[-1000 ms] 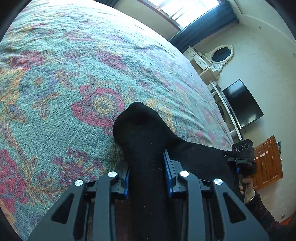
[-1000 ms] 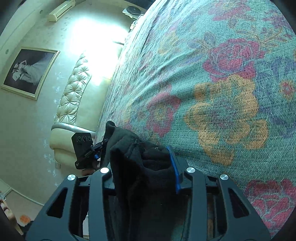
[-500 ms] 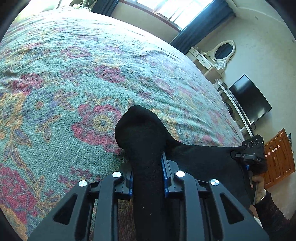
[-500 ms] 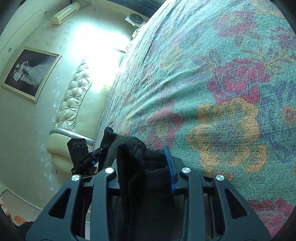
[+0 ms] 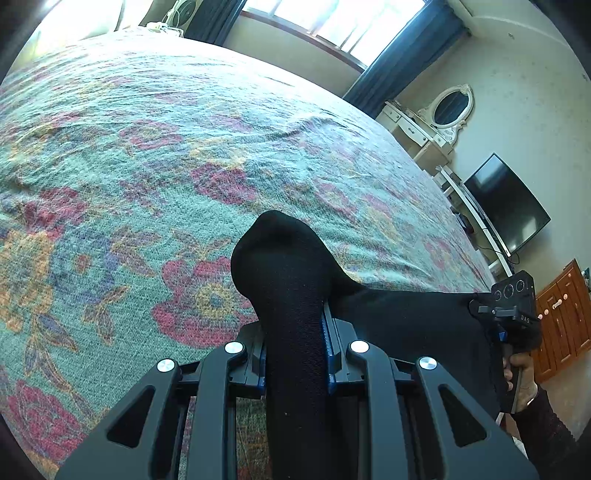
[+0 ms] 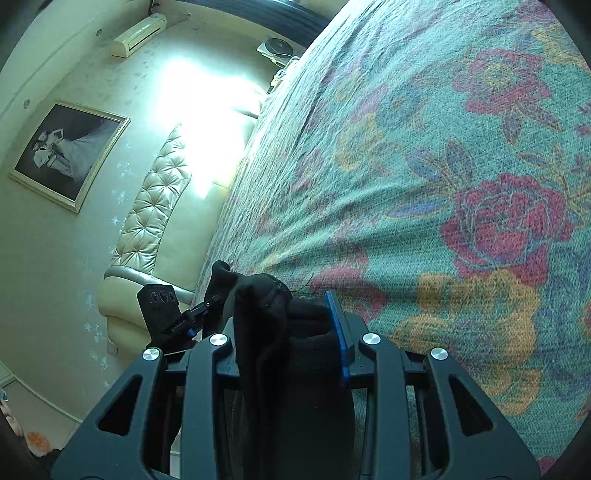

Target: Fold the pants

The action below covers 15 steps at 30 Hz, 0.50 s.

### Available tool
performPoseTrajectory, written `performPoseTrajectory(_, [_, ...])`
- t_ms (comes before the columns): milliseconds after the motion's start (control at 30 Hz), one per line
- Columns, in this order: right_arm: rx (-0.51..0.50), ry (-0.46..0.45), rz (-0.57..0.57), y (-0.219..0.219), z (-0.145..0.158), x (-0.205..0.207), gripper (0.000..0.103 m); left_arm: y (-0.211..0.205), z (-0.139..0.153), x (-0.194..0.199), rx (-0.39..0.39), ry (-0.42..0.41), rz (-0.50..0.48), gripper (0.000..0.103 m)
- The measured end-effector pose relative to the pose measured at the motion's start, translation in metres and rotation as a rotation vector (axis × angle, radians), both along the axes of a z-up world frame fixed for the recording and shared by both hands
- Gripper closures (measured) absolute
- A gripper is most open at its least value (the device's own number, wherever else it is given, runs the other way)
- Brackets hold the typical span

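Note:
Black pants point(image 5: 288, 266) hang bunched over a floral bedspread point(image 5: 147, 147). My left gripper point(image 5: 295, 325) is shut on a thick fold of them, and the cloth bulges out past its blue pads. From there the fabric stretches right to my right gripper point(image 5: 513, 306), held by a hand point(image 5: 517, 376). In the right wrist view, my right gripper point(image 6: 288, 321) is shut on a crumpled wad of the pants point(image 6: 262, 295). The left gripper point(image 6: 166, 310) shows at the left, just off the bedspread point(image 6: 443, 147). The rest of the pants is hidden below both grippers.
A white dresser with an oval mirror point(image 5: 450, 107), a TV point(image 5: 506, 206) and a wooden cabinet point(image 5: 561, 317) stand past the bed's right side. A tufted cream headboard point(image 6: 155, 206), a framed picture point(image 6: 66, 151) and an air conditioner point(image 6: 140, 33) line the other wall.
Both grippers have lifted a little and moved along the bed with the pants. Their jaws have drawn slightly tighter on the cloth. More of the room shows above the bed.

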State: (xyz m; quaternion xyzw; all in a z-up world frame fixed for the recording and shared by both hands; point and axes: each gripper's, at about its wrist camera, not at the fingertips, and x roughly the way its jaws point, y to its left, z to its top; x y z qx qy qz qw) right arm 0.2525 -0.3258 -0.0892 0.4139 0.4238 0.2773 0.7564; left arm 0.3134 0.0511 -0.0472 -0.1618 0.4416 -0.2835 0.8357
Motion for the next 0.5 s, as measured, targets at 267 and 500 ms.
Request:
performPoseTrajectory(267, [-0.001,-0.016,-0.010,0.004,0.004,0.031,0.071,0.003,0.003,0.025,0.017,-0.011,0.025,0.081])
performPoseTrajectory(500, [0.018,0.016,-0.030,0.005,-0.009,0.057,0.071,0.004,-0.001,0.052,0.022,-0.003,0.034,0.081])
